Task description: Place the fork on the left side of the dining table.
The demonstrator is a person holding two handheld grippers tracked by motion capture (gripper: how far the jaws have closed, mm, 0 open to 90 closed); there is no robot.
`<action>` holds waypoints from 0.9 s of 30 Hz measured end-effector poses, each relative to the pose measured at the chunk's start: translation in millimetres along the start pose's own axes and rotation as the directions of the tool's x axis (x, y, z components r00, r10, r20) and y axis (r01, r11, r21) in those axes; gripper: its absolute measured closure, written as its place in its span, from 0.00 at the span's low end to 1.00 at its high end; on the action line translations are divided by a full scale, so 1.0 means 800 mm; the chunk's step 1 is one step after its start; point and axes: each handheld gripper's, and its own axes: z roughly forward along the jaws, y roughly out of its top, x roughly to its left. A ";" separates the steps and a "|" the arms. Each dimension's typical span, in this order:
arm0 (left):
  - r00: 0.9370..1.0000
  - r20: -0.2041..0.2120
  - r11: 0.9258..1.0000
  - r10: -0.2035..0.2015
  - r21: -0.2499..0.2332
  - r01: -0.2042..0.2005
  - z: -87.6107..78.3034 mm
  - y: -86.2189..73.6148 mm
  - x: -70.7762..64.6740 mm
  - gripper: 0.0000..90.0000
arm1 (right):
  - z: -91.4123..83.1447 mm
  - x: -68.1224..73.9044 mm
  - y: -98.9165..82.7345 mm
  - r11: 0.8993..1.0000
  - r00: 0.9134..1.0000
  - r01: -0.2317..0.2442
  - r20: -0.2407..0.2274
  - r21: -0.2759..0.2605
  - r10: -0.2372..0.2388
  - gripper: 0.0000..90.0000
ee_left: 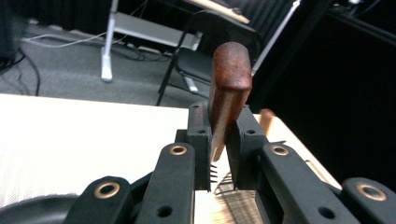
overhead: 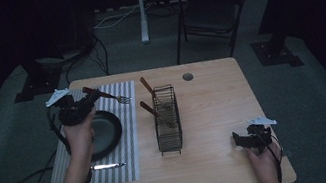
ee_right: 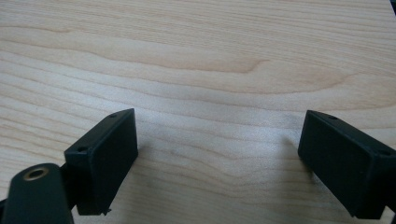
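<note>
Above the striped placemat [overhead: 129, 128] at the left of the pale wooden table [overhead: 215, 112], the left gripper [overhead: 93, 97] holds a fork [overhead: 110, 95] by its reddish-brown wooden handle, the metal tines reaching out to the right over the cloth's far edge. Seen from the left gripper view, the handle [ee_left: 229, 93] is a flat, smooth slab with a rounded end and a dark grain, standing up between the two black jaws, whose pads [ee_left: 200, 135] press on its two faces; the tines show small and pale below the pinch. The left hand [overhead: 79, 131] comes up from the bottom edge with the forearm angled slightly inward, the gripper tipped toward the table's far right, its cable trailing off the table's left side. Just beneath the hand lies a round, dark, glossy plate [overhead: 109, 129] on the mat's thin grey and white stripes, and a knife [overhead: 108, 166] rests on the mat's near end. At mid-table stands a narrow black wire basket [overhead: 167, 121] with two more brown handles leaning out of it. Near the front right corner the right gripper [overhead: 237, 139] sits low by the bare, matt woodgrain, its blocky black jaws spread wide apart with nothing between them, held by the right hand [overhead: 265, 162].
</note>
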 end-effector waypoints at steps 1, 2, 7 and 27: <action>1.000 -0.008 1.000 -0.007 0.004 0.007 0.002 -0.002 0.006 0.90 | 0.000 0.000 0.000 1.000 1.000 -0.001 0.000 0.000 0.001 0.13; 1.000 -0.012 1.000 -0.007 0.006 0.007 0.003 -0.003 0.008 0.90 | 0.000 0.000 0.000 1.000 1.000 0.000 0.000 0.000 0.000 0.13; 0.998 -0.049 0.999 -0.033 0.024 0.035 0.013 -0.007 0.031 0.90 | 0.000 0.000 0.000 1.000 1.000 0.000 0.001 0.000 0.000 0.13; 0.976 -0.120 0.980 -0.181 0.058 0.189 0.068 -0.021 0.104 0.90 | 0.000 0.000 0.000 1.000 1.000 0.000 0.000 0.000 0.000 0.13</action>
